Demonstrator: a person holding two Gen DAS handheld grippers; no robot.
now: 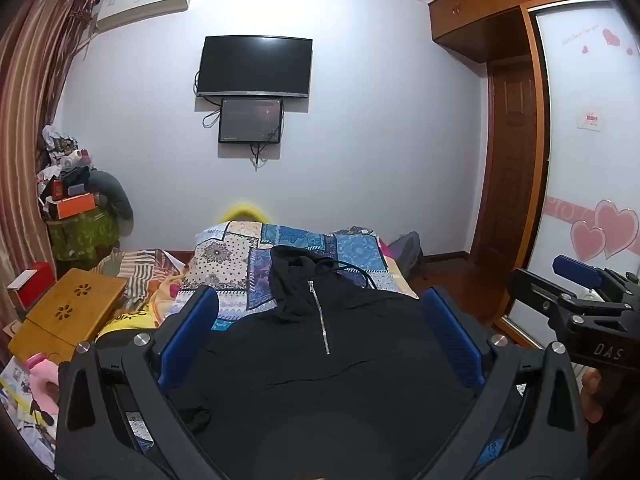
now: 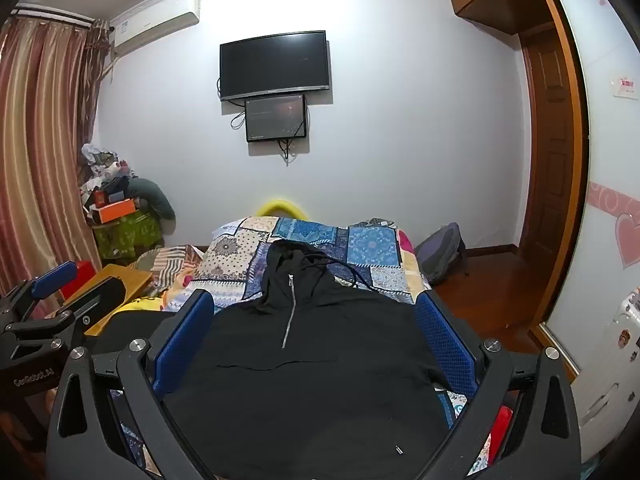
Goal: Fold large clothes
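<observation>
A black hoodie lies flat along the bed, hood toward the far edge. Left gripper and right gripper hover above it, fingers spread wide, holding nothing.

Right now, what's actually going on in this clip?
A person holds two handheld grippers over a black hooded pullover laid front-up on a bed's patchwork quilt, hood toward the far wall. Its short zipper faces up, and the drawstring trails onto the quilt. The left gripper and right gripper are both open, holding nothing. No fold is visible yet.
</observation>
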